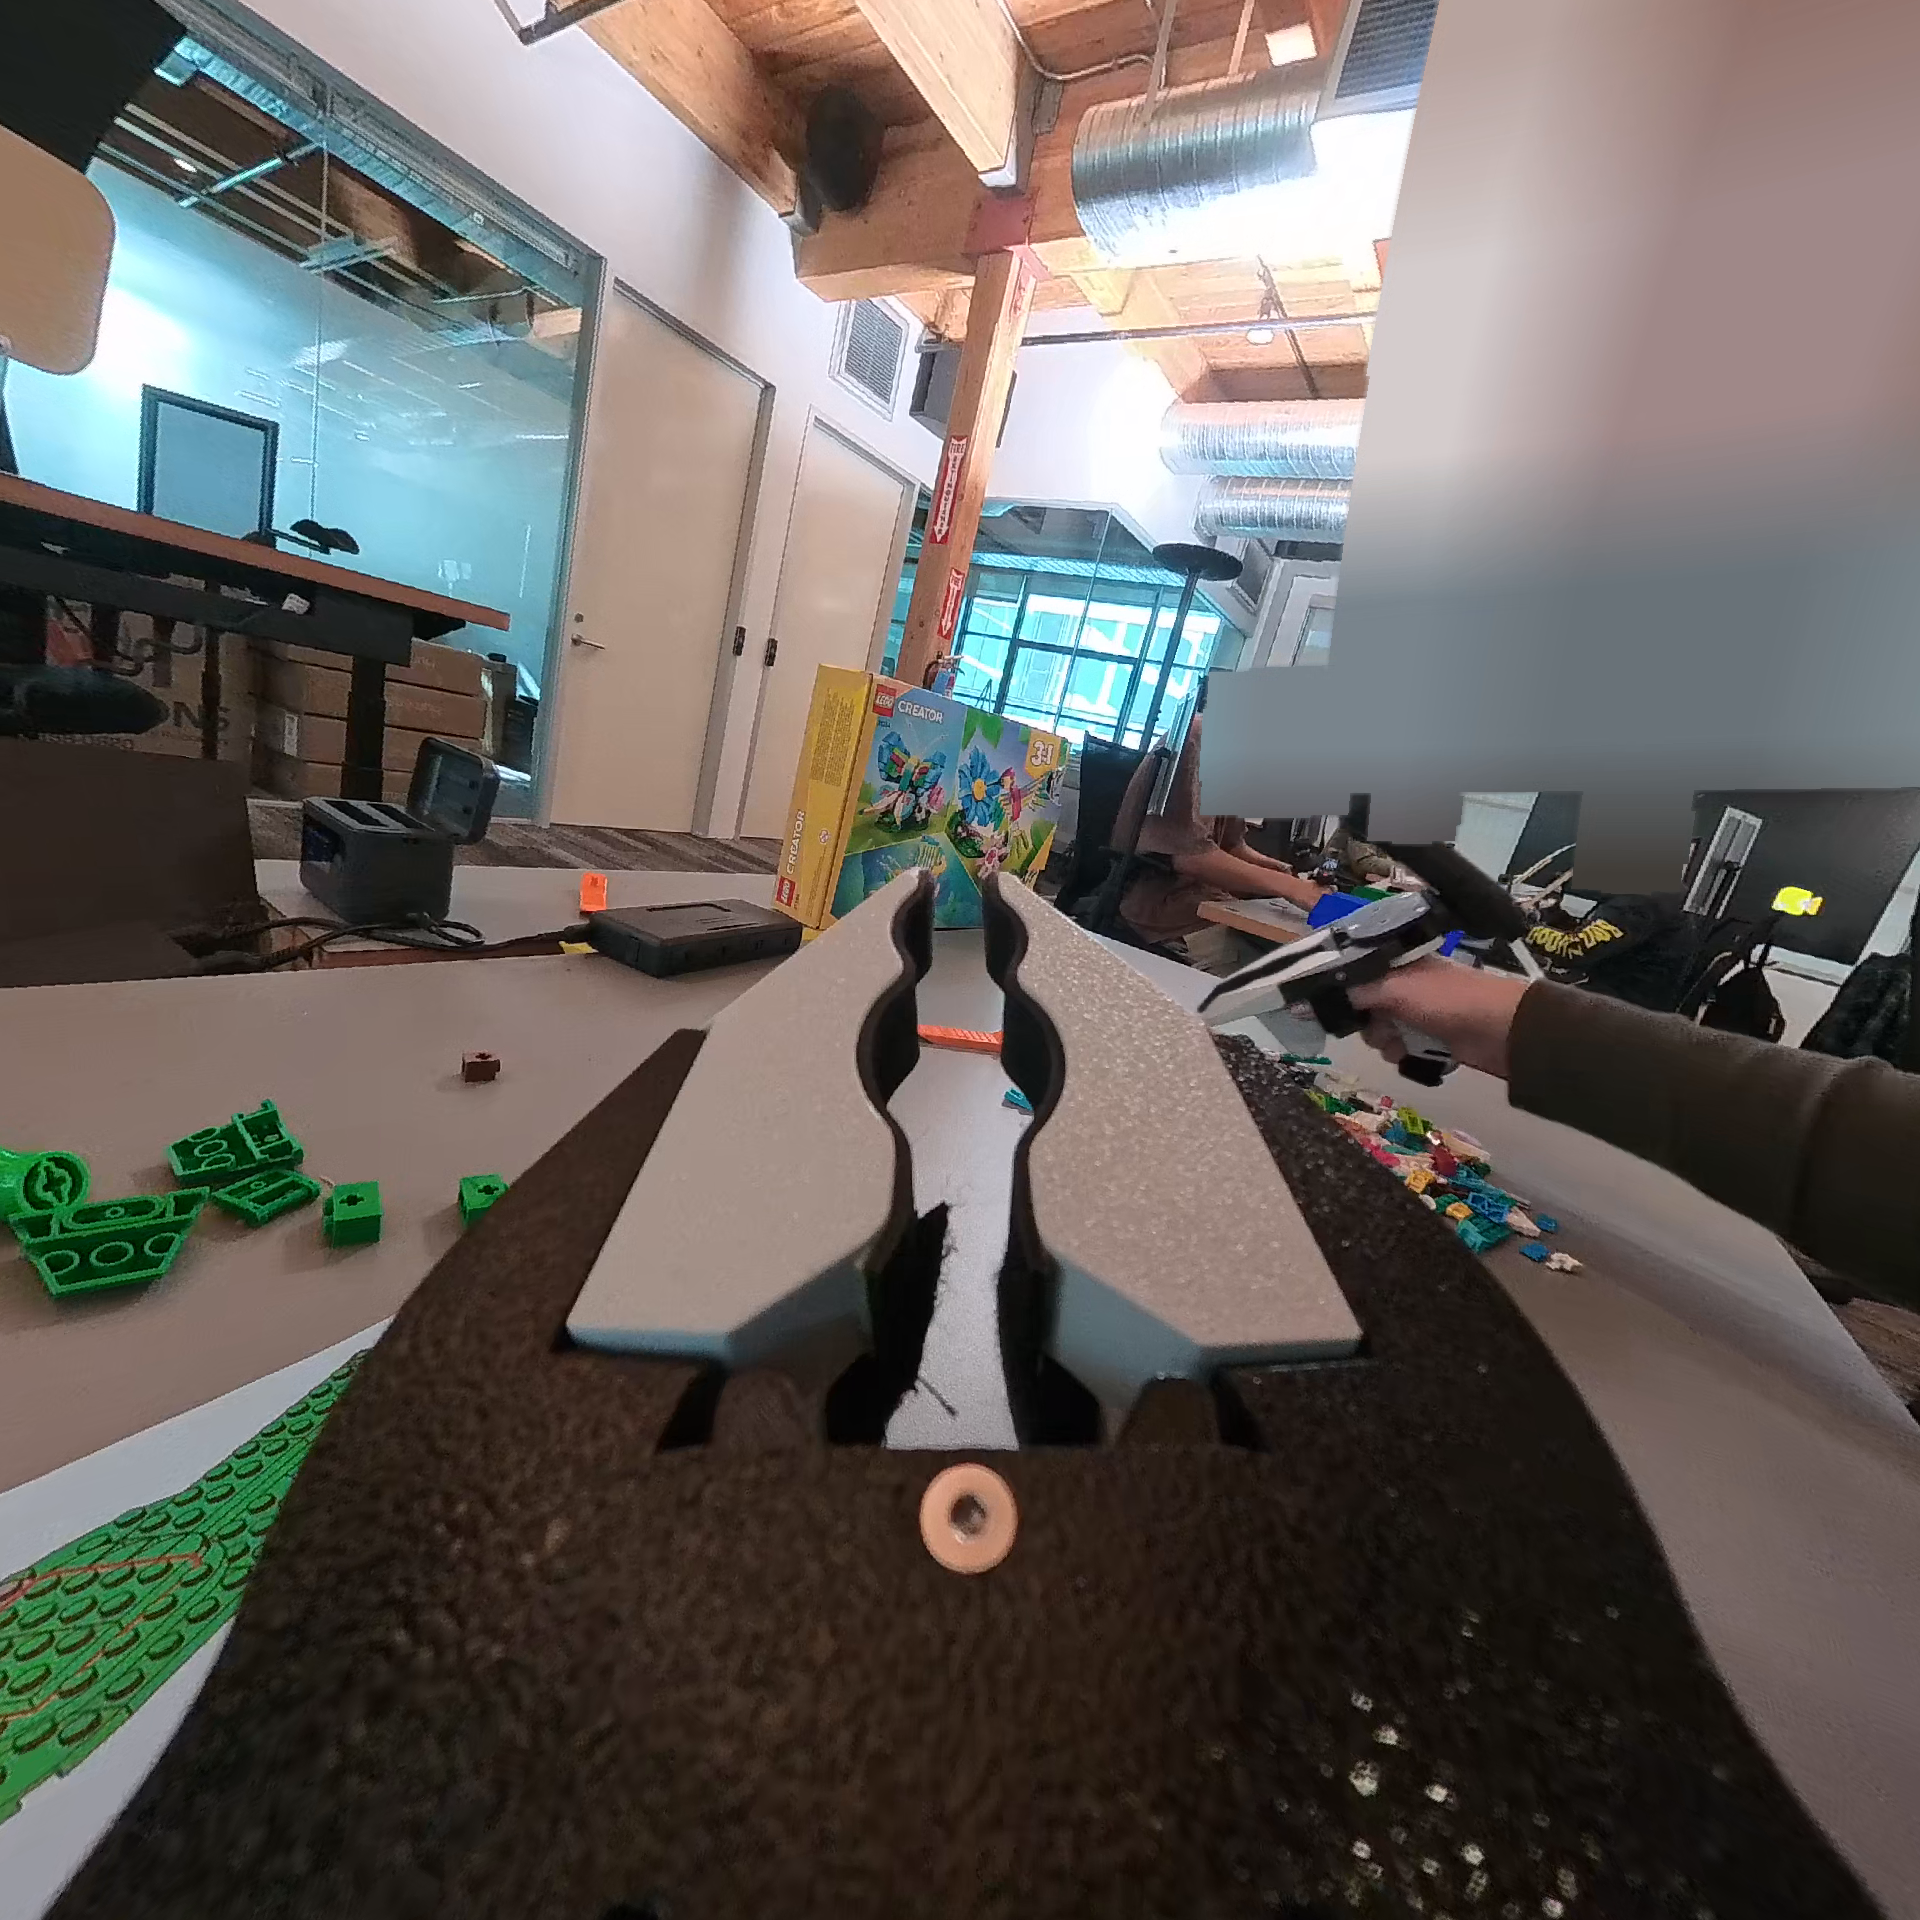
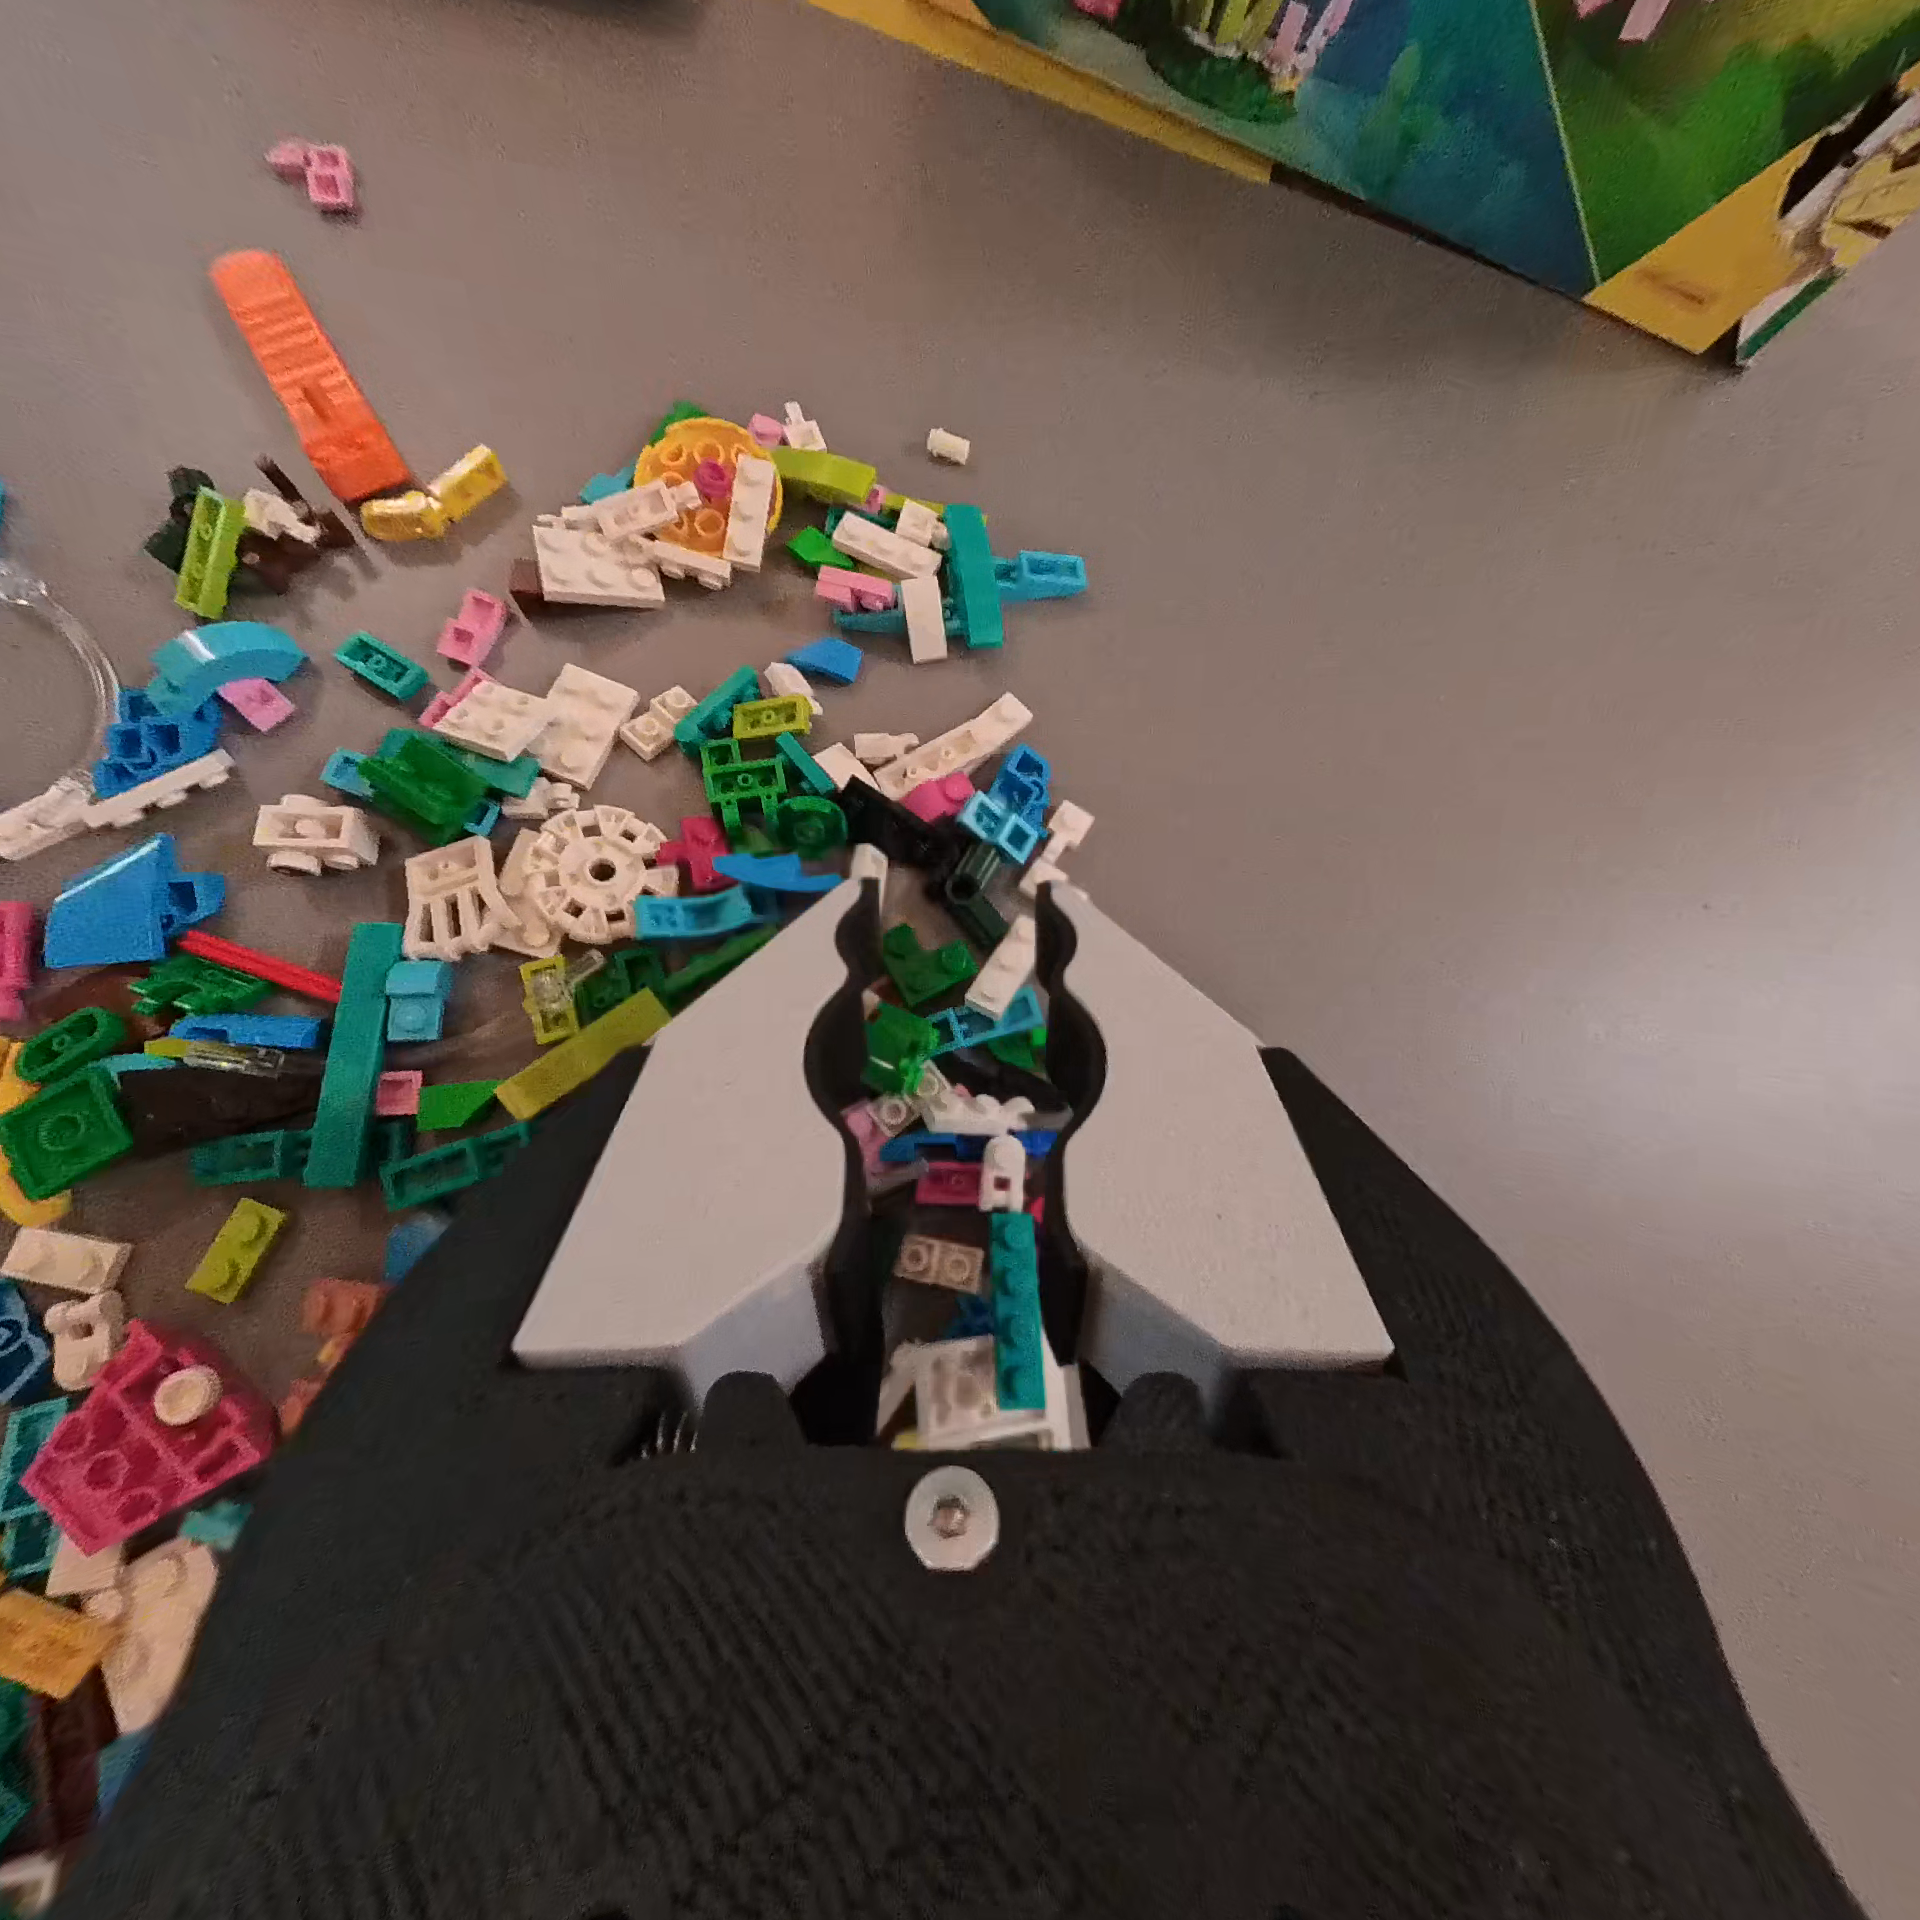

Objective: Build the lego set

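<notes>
My left gripper (image 1: 956, 885) is held above the grey table, its jaws a little apart with nothing between them. Several loose green pieces (image 1: 156, 1195) lie to its left, with a small brown piece (image 1: 480, 1065) behind them. My right gripper (image 2: 956, 894) is open and empty, low over the right edge of a mixed pile of small bricks (image 2: 582, 790). A green corner plate (image 2: 925, 966) shows between its fingers. In the left wrist view the right gripper (image 1: 1210, 1003) is held by a hand over the same pile (image 1: 1434, 1153).
The set's box (image 1: 914, 800) stands at the back of the table and also shows in the right wrist view (image 2: 1558, 135). An orange brick separator (image 2: 307, 374) lies beside the pile. A printed sheet showing green plates (image 1: 104, 1621) lies front left. Two black devices (image 1: 384, 842) (image 1: 696, 930) sit behind. Spacing between my two grippers at the tips: around 45 cm. Between my right fingertips and the orange brick separator (image 2: 307, 374) there is roughly 15 cm.
</notes>
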